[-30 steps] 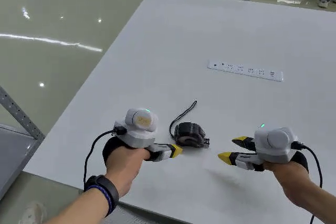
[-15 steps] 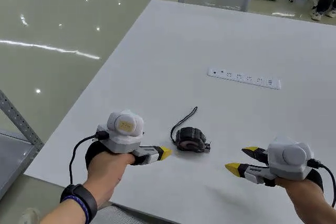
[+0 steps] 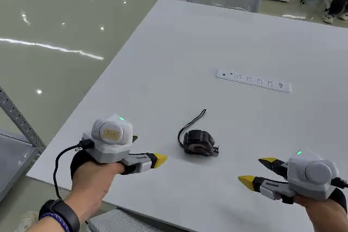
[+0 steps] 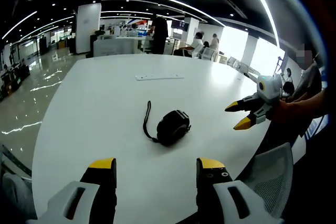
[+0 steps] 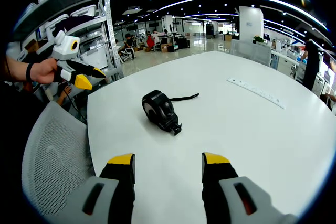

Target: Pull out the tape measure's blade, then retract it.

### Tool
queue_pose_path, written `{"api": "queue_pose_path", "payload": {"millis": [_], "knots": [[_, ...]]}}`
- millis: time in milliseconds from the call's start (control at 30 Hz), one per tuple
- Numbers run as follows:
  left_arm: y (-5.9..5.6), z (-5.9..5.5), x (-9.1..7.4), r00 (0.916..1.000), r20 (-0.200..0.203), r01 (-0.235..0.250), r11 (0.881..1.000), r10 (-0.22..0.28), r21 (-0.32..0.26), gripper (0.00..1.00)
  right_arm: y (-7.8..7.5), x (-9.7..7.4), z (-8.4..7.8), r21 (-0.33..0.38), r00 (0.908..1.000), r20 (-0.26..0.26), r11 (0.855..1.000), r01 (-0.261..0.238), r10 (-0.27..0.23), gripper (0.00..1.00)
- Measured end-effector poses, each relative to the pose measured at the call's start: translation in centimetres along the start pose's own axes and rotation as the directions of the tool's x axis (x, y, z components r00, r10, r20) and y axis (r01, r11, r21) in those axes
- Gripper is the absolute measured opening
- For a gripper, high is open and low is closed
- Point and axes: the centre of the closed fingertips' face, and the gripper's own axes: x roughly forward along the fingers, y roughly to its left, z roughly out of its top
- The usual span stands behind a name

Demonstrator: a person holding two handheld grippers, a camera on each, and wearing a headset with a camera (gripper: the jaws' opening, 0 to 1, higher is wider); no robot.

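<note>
left gripper (image 4: 156, 166) and right gripper (image 5: 170, 160) are hanging wide, empty. the black hard-shelled tape measure (image 3: 198, 143) is looking dense and slick; its flat sides and blade hook (image 5: 177, 128) are probably offering the best holds.

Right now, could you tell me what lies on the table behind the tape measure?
Behind the tape measure its black strap trails across the white table, and farther back lies a white power strip. What its case covers cannot be seen.
</note>
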Motion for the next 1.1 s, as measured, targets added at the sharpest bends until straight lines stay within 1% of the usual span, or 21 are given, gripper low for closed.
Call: {"api": "queue_pose_path", "payload": {"millis": [233,467,700,967,1100], "knots": [[-0.2,-0.4,-0.3,1.0000,0.009,0.004,1.000,-0.004,-0.009,0.61,0.5,-0.4,-0.1,0.006,1.0000,0.004,1.000,0.004,-0.005,0.53],[-0.7,-0.5,-0.2,0.9997,0.016,0.020,1.000,-0.020,-0.008,0.62,0.8,-0.7,-0.8,0.019,0.9999,-0.002,1.000,0.011,-0.011,0.56],[-1.0,-0.3,0.0,0.9993,0.024,0.027,1.000,-0.027,-0.008,0.63,1.1,-1.2,-1.1,0.038,0.9999,-0.001,0.999,0.013,-0.013,0.57],[-1.3,-0.3,0.1,0.9993,0.019,0.033,0.999,-0.033,0.003,0.64,1.3,-1.5,-1.5,0.054,0.9997,0.000,0.998,0.024,-0.024,0.58],[-1.4,-0.2,0.1,0.9993,0.020,0.032,0.999,-0.032,0.005,0.64,1.2,-1.8,-2.0,0.062,0.9994,-0.004,0.997,0.036,-0.035,0.58]]}}
